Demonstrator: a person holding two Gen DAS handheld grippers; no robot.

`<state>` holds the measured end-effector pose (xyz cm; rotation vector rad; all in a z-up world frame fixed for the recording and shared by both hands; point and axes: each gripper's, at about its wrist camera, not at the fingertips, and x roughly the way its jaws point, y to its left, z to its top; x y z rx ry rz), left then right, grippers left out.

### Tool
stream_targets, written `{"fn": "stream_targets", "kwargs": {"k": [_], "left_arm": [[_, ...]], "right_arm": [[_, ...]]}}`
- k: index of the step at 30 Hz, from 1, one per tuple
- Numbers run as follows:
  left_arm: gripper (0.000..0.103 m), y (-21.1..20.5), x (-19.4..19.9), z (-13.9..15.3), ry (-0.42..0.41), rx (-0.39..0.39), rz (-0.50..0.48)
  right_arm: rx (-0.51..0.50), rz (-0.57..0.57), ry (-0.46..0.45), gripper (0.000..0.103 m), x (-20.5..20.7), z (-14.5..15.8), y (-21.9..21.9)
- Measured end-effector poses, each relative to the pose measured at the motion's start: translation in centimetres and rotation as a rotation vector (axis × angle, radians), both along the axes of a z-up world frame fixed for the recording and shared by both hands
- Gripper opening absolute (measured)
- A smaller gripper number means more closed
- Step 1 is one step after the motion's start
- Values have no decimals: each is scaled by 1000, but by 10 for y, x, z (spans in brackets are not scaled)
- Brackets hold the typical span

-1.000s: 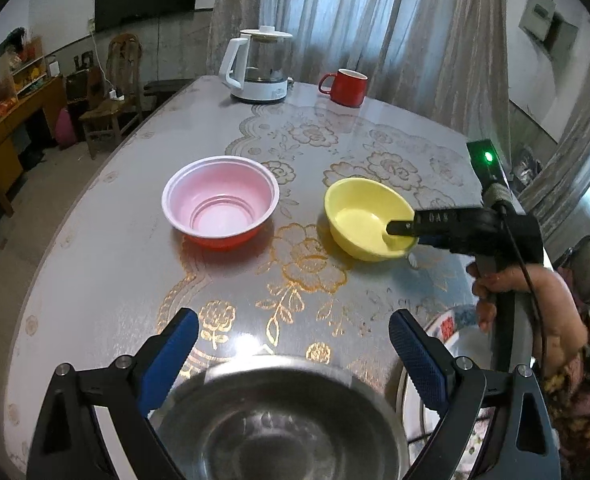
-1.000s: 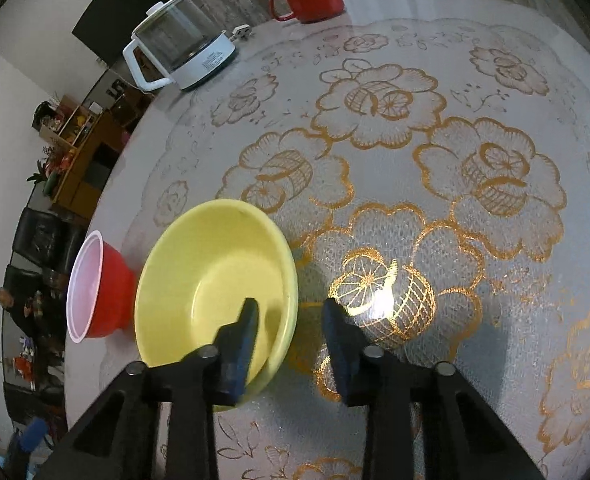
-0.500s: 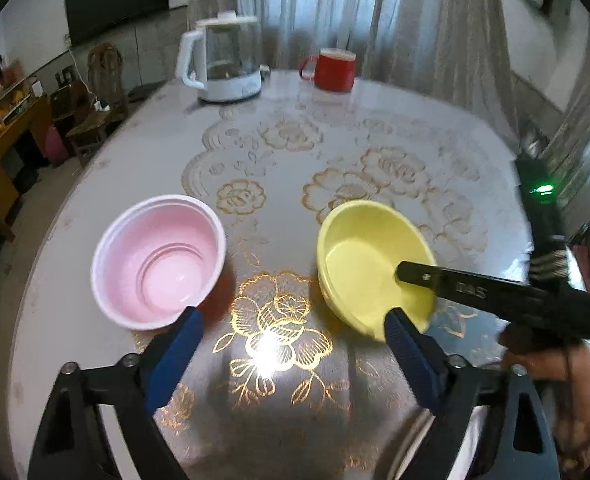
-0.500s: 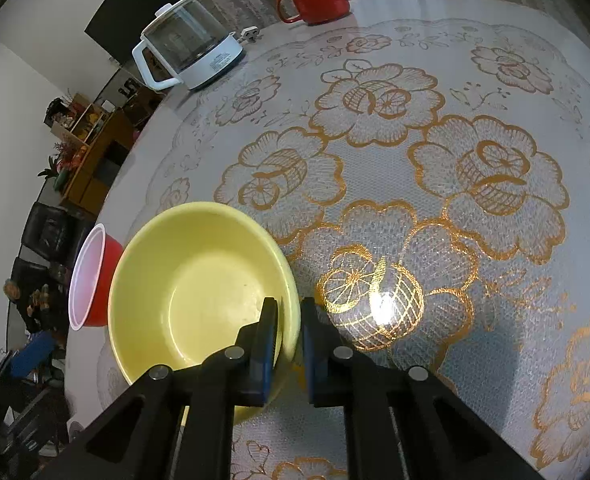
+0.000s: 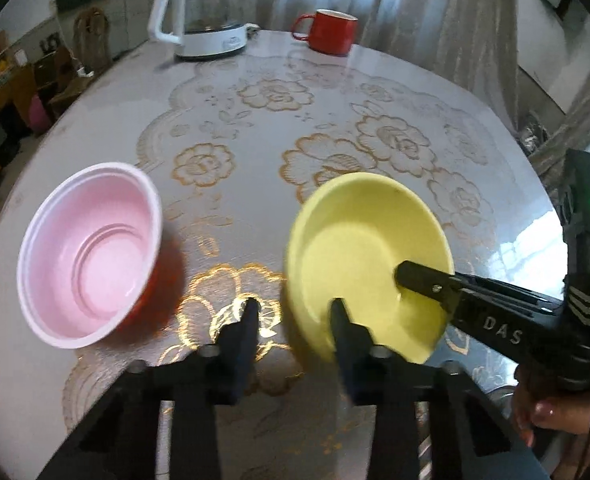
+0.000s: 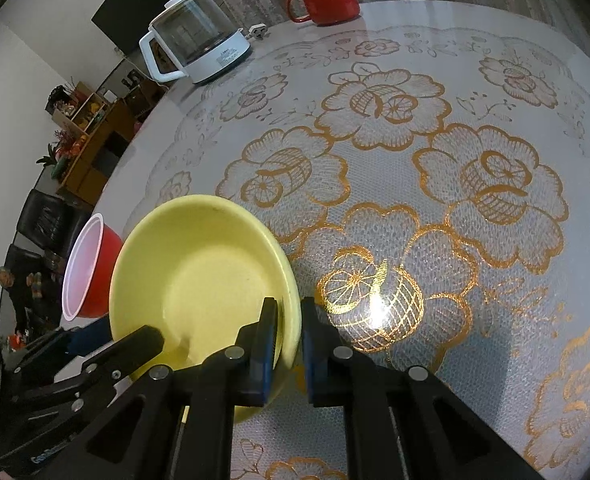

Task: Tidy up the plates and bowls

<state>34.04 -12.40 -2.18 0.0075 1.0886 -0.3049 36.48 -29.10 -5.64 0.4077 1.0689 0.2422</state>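
Yellow bowl (image 6: pixel 203 280) sits tilted on the lace-patterned worktop (image 6: pixel 475 120), its near rim pinched between the closed fingers of the right hand-held gripper (image 6: pixel 289 344), one finger inside, one outside. Left hand-held gripper (image 5: pixel 293 328) hangs just beside the bowl's left edge, its fingers partly apart and holding nothing. Pink-lined red bowl (image 5: pixel 91 256) stands to the left, apart from the yellow one. Kettle (image 5: pixel 207 12) and red mug (image 5: pixel 329 32) stand at the far edge.
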Motion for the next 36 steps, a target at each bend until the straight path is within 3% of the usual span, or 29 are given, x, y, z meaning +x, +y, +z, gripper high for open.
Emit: {"fn": "stream_targets", "kwargs": {"k": [2, 5, 15, 27, 32, 36], "left_arm": [[18, -6, -1, 1, -11, 11, -28], [18, -12, -5, 2, -37, 43, -49], [17, -7, -24, 7, -49, 32, -54], [17, 17, -73, 30, -108, -40, -42], [17, 37, -96, 44, -128, -116, -21], [17, 46, -120, 56, -187, -110, -16]], "right_arm": [[-2, -3, 3, 9, 1, 0, 1], [1, -16, 12, 8, 1, 0, 1], [25, -43, 40, 8, -16, -2, 3], [19, -55, -15, 8, -60, 26, 17], [17, -27, -65, 8, -87, 46, 28], [26, -8, -86, 9, -107, 56, 40]]}}
